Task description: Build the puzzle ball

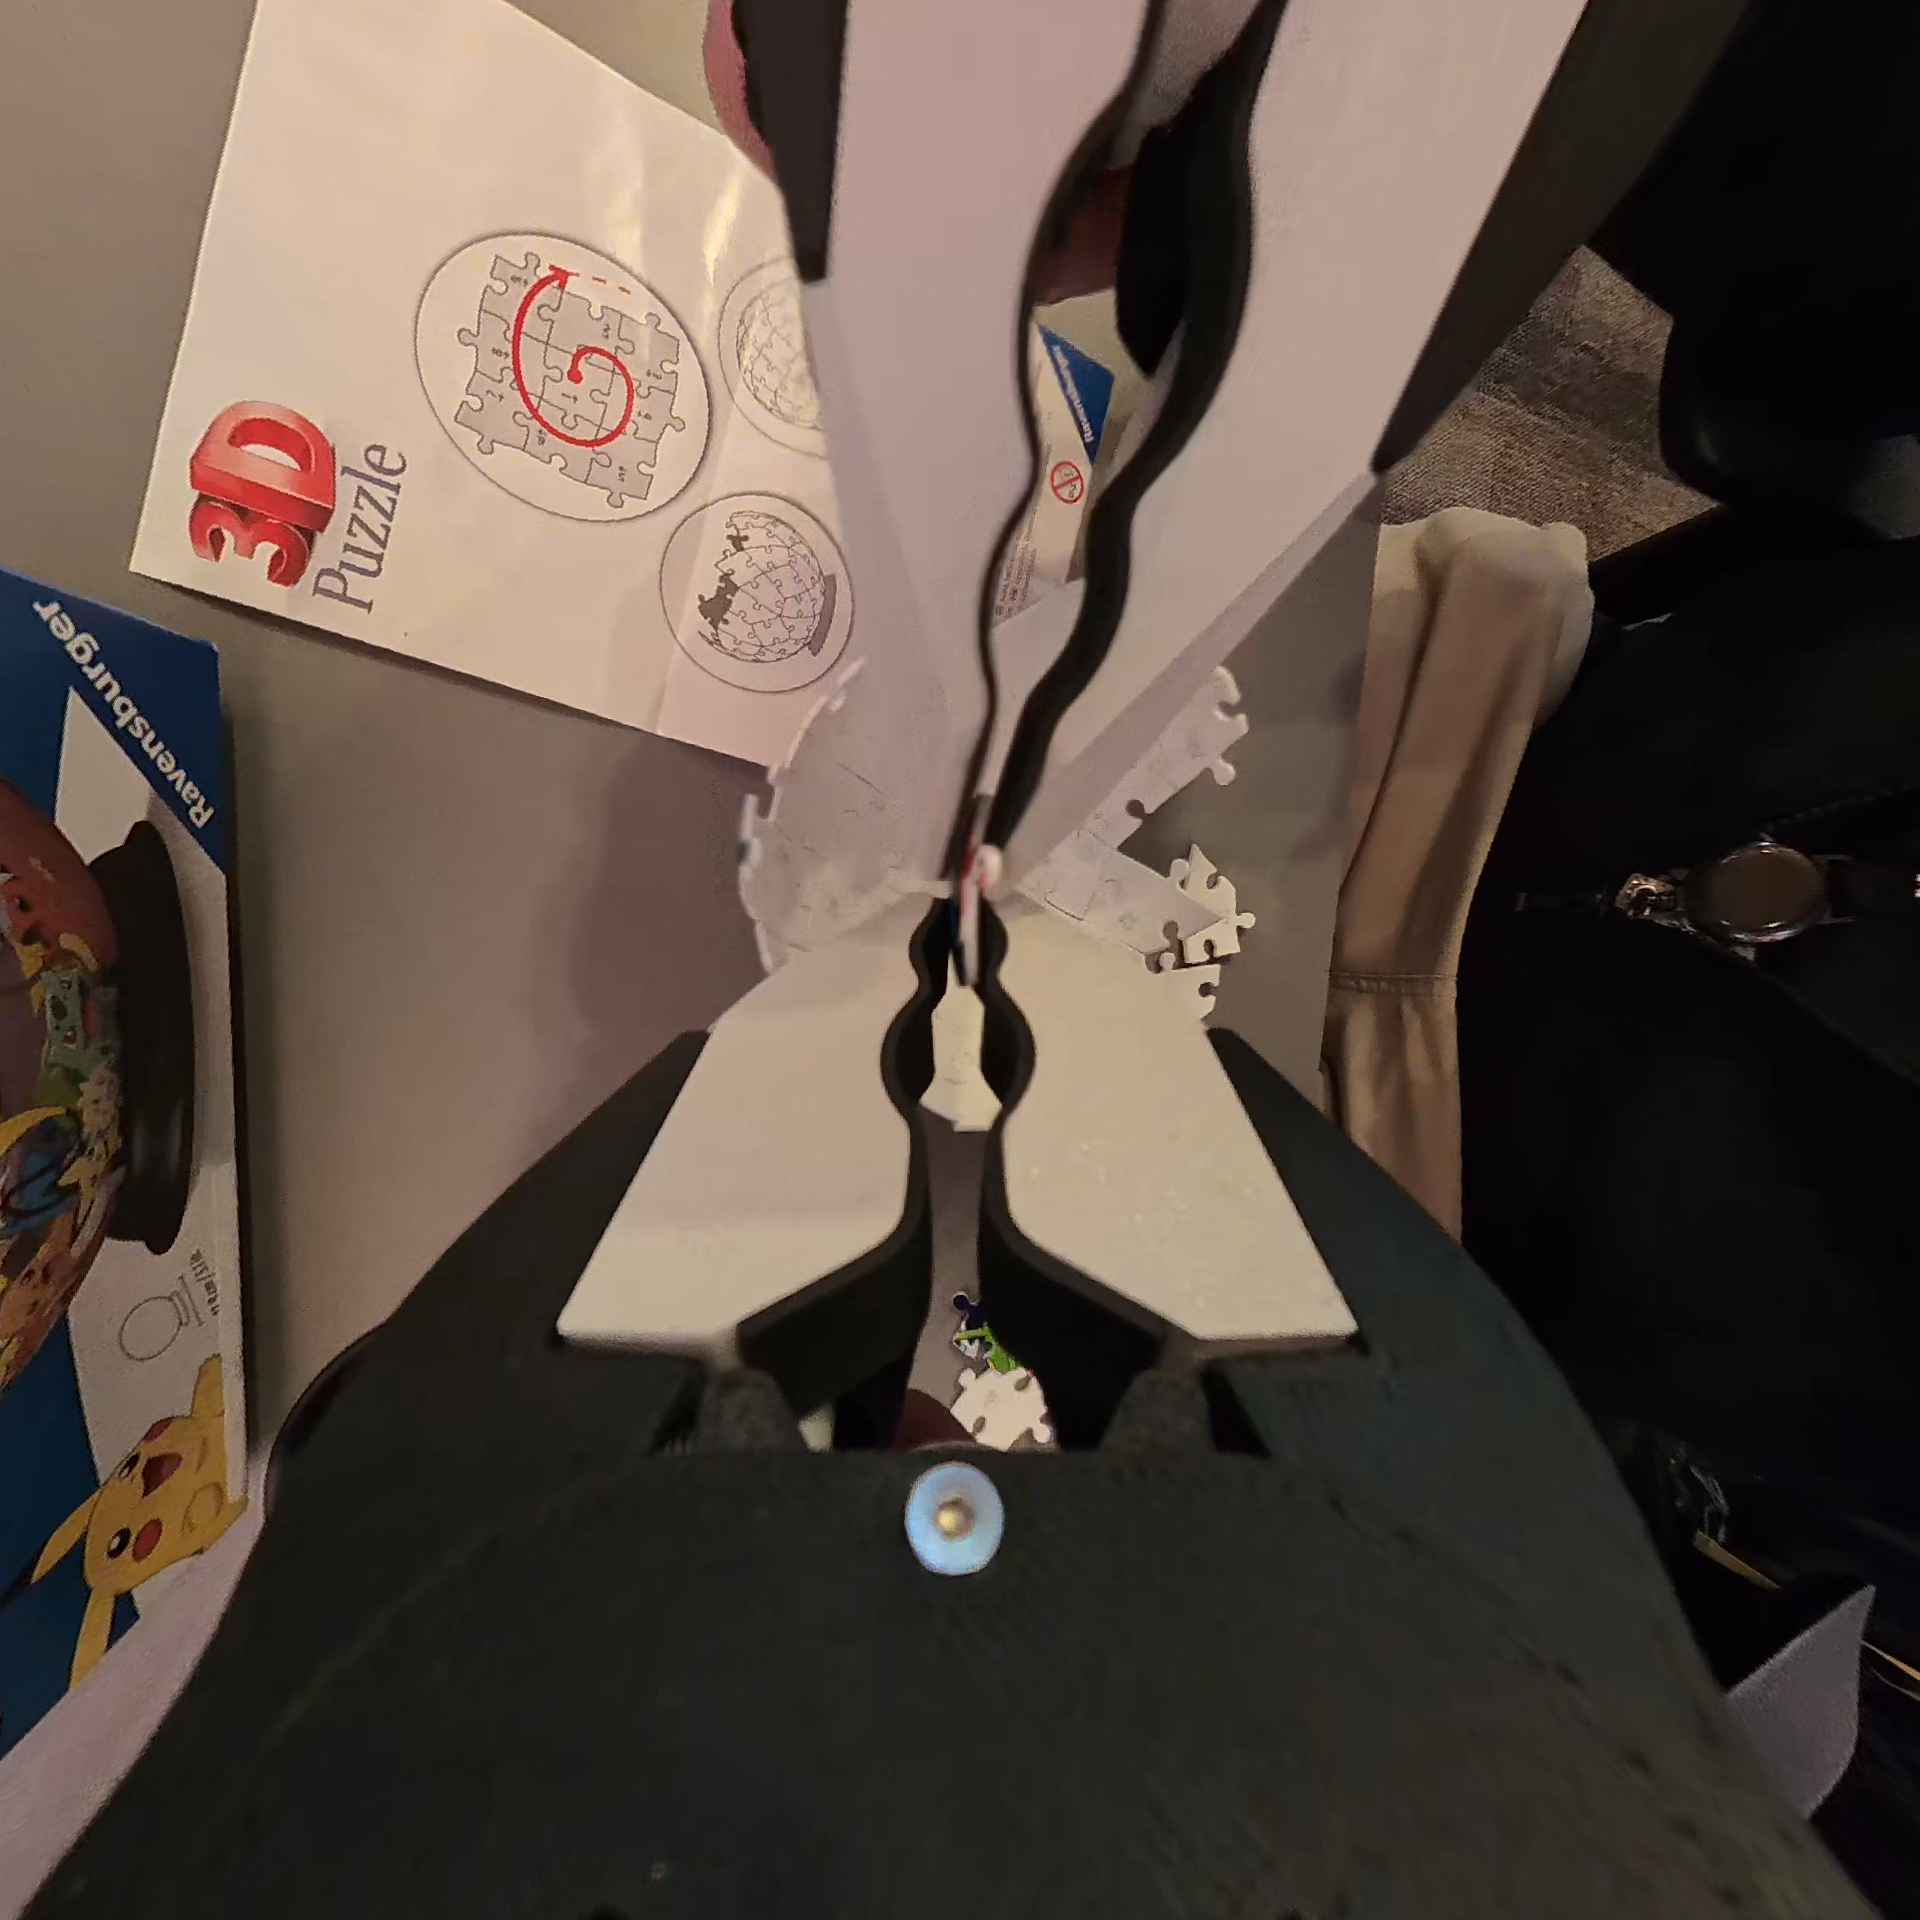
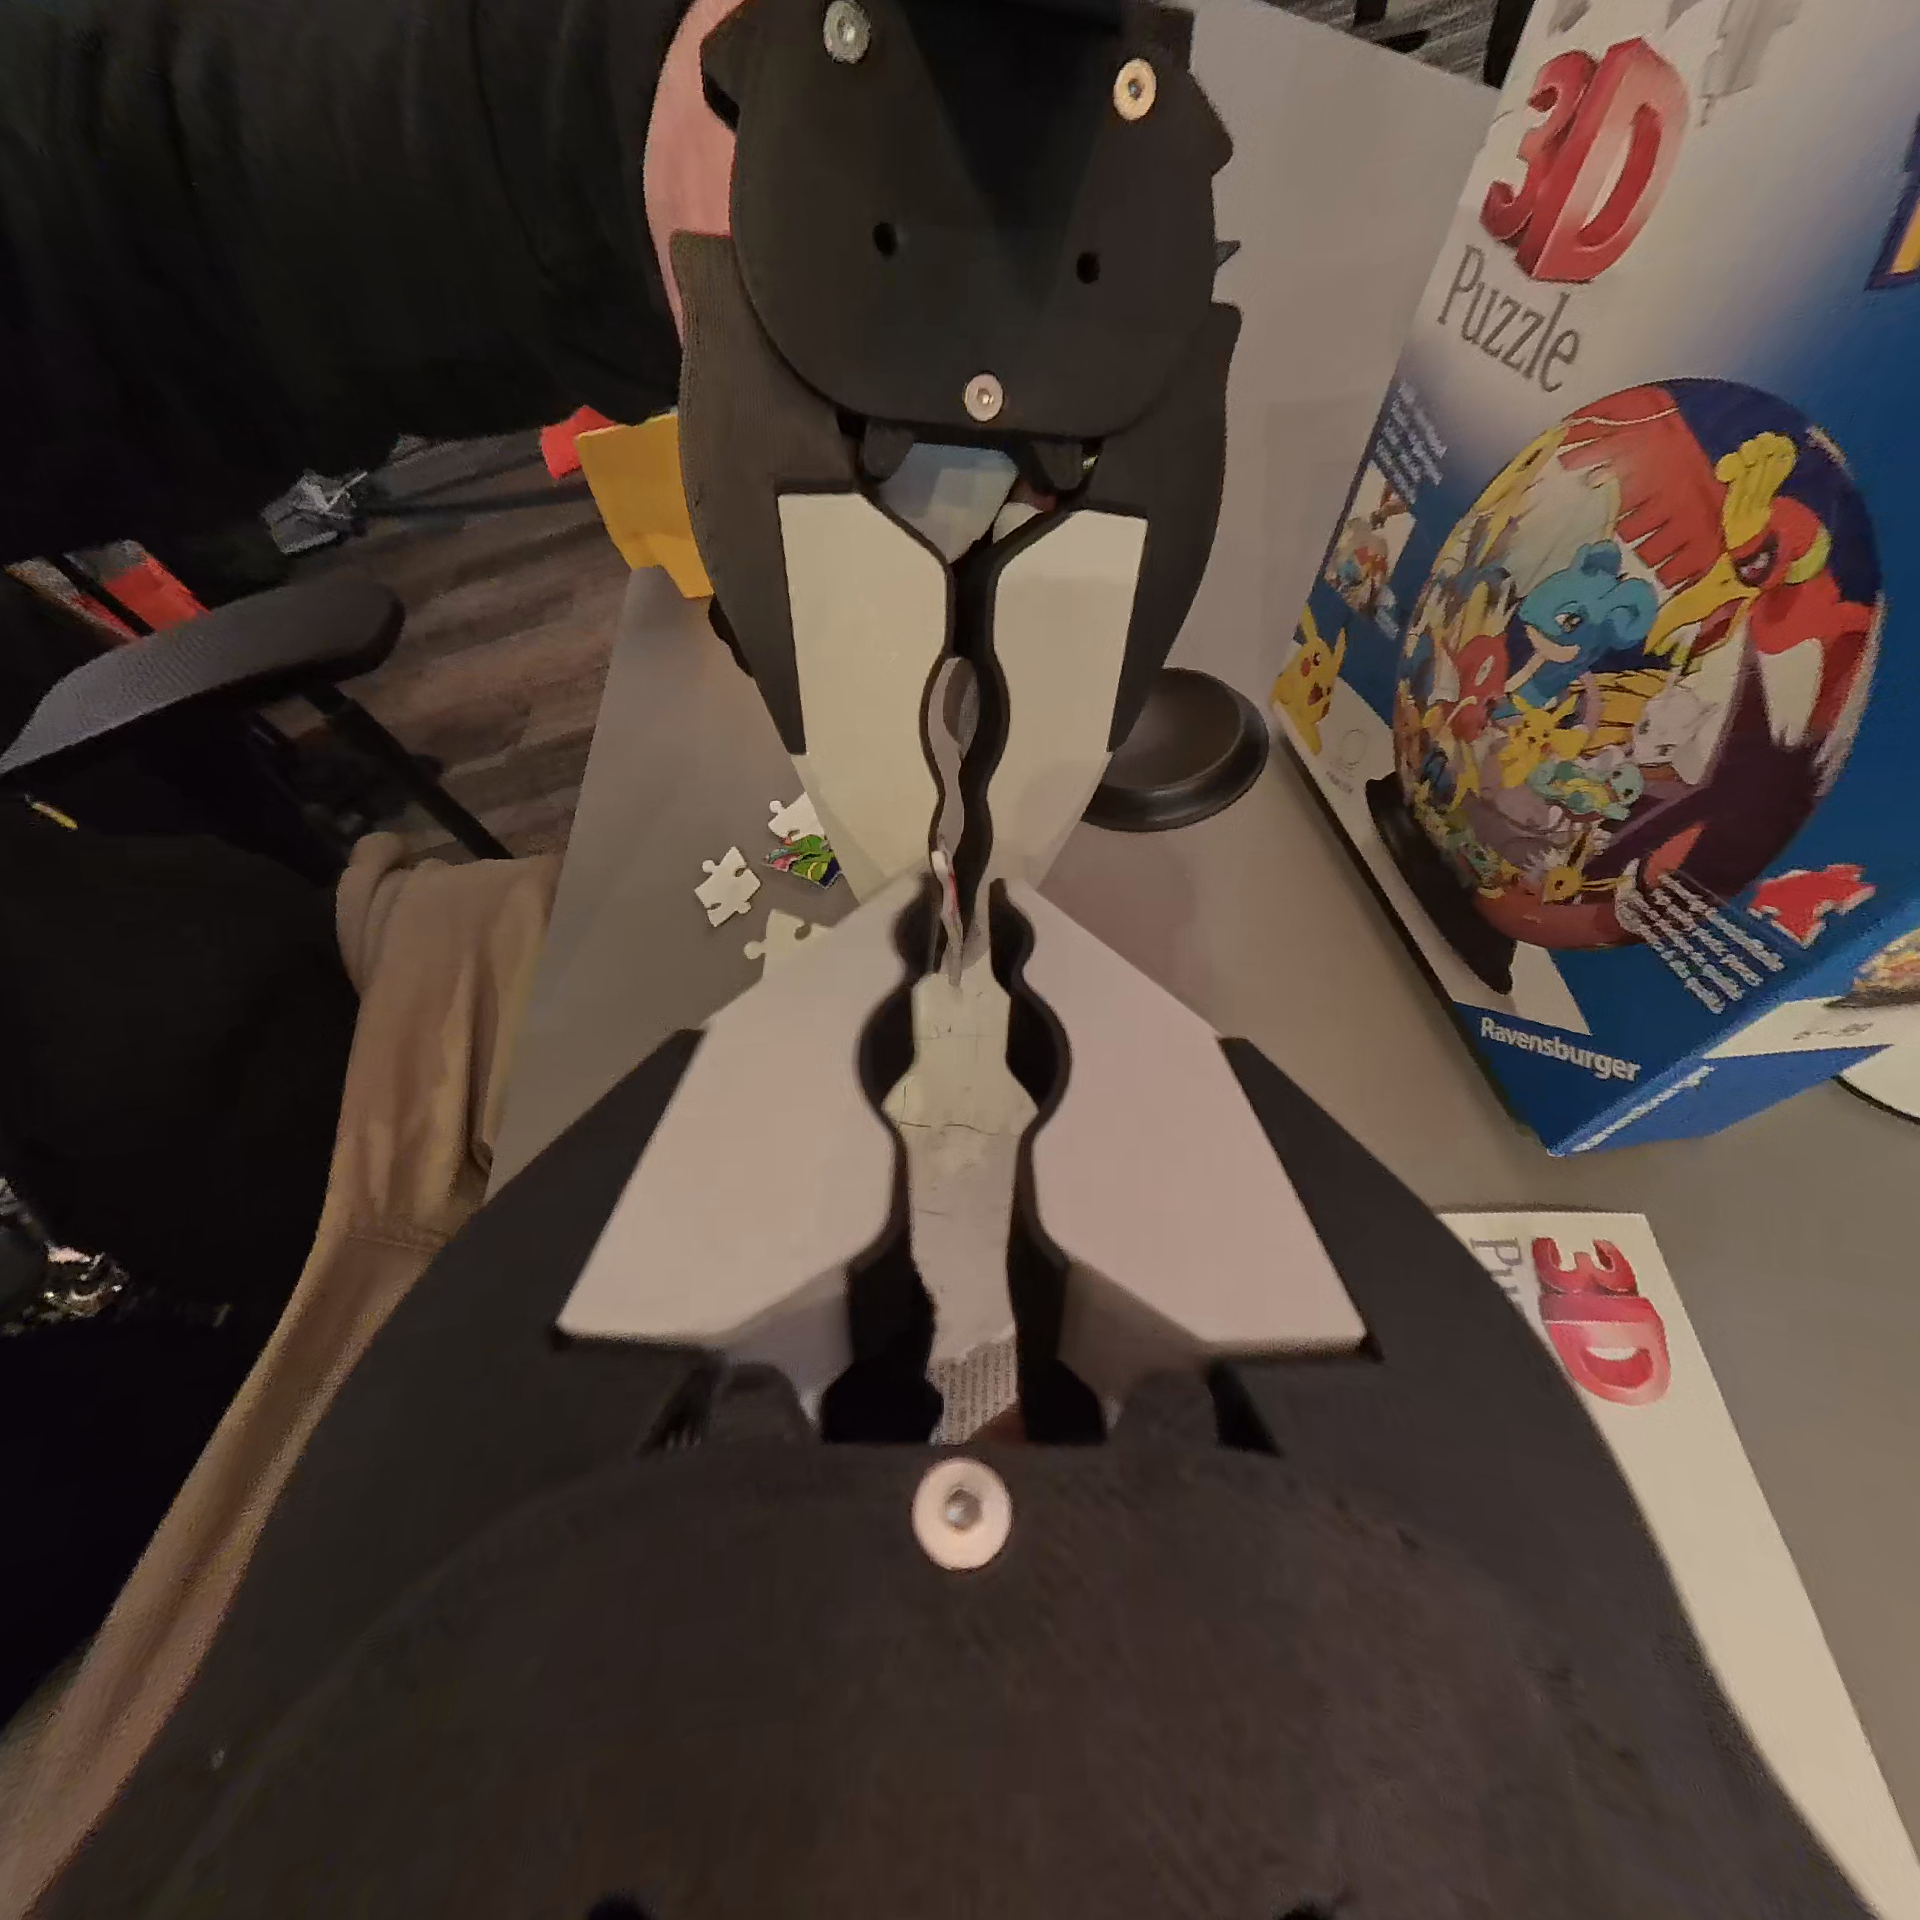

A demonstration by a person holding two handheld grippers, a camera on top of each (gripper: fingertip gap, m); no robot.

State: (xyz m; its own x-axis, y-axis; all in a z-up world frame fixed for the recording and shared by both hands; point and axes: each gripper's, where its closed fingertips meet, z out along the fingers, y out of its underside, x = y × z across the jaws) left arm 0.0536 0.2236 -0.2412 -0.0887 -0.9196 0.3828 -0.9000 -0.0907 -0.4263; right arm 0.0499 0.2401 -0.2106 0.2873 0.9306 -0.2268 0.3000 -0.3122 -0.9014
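Both tools are meeting tip to tip: the left tool (image 1: 961, 914) and right tool (image 2: 951, 925) are each clenching a thin puzzle piece (image 2: 948, 883) edge-on between them. Joining probably needs aligned tabs and gentle, square pressure.

— What sort of place is this?

— A room in a home or a casual office, I'd say. There's a plain grey desk (image 2: 1299, 1039) with a boxed toy puzzle (image 2: 1621, 665) standing on it and its instruction sheet (image 1: 468, 343) spread beside.

— Anything off the desk?

— Wood-look flooring (image 2: 488, 644), the black padded armrest of a swivel chair (image 2: 208, 655), and bright yellow and red toy-like blocks (image 2: 634, 499) on the floor. A person in beige trousers (image 2: 416, 1039) sits at the desk edge.
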